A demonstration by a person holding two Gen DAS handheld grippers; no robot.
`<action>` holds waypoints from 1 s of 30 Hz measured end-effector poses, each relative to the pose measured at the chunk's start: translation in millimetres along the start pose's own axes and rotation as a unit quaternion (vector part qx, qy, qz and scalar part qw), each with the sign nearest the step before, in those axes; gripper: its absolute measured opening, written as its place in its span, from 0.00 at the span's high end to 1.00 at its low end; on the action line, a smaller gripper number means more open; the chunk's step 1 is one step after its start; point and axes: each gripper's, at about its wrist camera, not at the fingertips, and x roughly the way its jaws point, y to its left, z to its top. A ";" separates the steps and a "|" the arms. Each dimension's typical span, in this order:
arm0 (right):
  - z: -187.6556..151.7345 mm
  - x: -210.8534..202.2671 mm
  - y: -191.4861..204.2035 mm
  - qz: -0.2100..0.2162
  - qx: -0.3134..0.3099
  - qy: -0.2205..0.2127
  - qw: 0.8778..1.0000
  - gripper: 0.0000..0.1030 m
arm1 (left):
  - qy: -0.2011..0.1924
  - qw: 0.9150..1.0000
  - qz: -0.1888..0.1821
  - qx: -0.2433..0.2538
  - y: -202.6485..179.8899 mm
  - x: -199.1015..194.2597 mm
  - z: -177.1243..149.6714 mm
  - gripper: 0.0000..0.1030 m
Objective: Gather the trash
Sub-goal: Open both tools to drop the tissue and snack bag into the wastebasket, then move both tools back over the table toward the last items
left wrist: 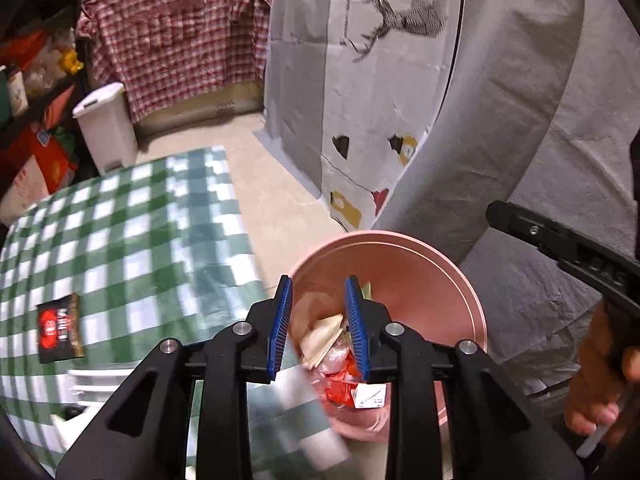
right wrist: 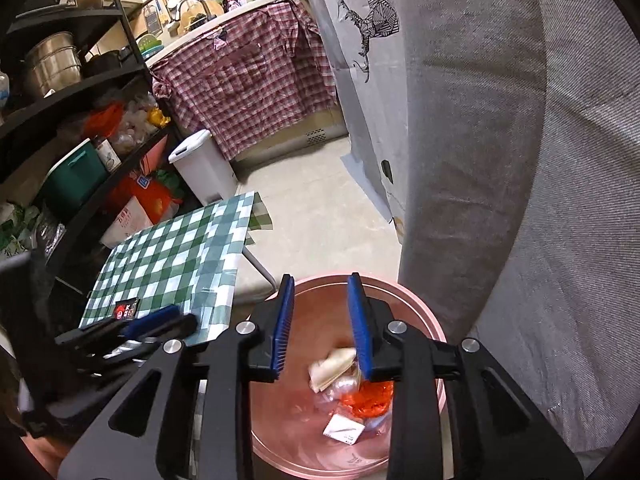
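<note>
Both wrist views look steeply down, close above the round pink plastic bin (left wrist: 420, 264) (right wrist: 400, 292), sharing the green-checked worktop (left wrist: 120, 240) (right wrist: 180, 248).

My views are evenly lit indoors, fisheye-bent with black corners; the checked surface (left wrist: 120, 240) smears with blur.

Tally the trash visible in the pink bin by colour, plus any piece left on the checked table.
Beige folded paper: 1
Red-orange wrapper: 1
White packet: 1
Clear plastic: 1
Black-and-red wrapper on table: 1
Total: 5, four inside the pink bin.
</note>
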 end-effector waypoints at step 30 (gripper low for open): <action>-88.7 -32.6 182.3 0.163 -0.239 -0.014 0.957 0.79 | -0.081 0.986 0.082 -0.122 237.1 -183.1 -57.7 0.81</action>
